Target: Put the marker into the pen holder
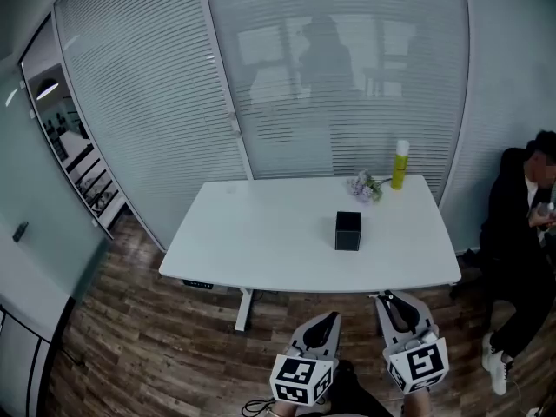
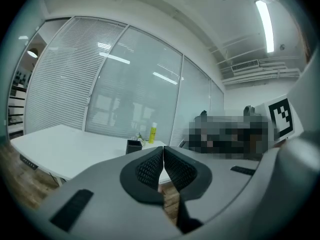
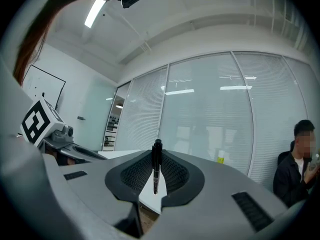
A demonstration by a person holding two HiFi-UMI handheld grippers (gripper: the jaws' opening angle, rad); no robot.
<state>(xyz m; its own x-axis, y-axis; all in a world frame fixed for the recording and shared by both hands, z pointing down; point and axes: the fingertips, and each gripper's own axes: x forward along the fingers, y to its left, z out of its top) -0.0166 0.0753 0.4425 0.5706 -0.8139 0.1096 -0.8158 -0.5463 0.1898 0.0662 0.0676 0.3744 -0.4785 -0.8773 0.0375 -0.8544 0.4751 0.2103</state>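
Note:
The black square pen holder [image 1: 347, 230] stands on the white table [image 1: 261, 241], right of its middle; it also shows small and far off [image 2: 133, 146] in the left gripper view. A thin black marker [image 3: 156, 165] stands upright between the jaws of my right gripper [image 3: 157, 156], which is shut on it. Both grippers hang in front of the table's near edge, above the wooden floor. My right gripper [image 1: 387, 299] is closest to the table. My left gripper [image 1: 327, 320] sits beside it; in its own view the left gripper [image 2: 163, 152] has its jaws pressed together with nothing between them.
A yellow bottle [image 1: 400, 164] and a small bunch of flowers [image 1: 366, 186] stand at the table's far right corner. A person in dark clothes [image 1: 521, 233] sits to the right of the table. Glass walls with blinds [image 1: 330, 76] rise behind it.

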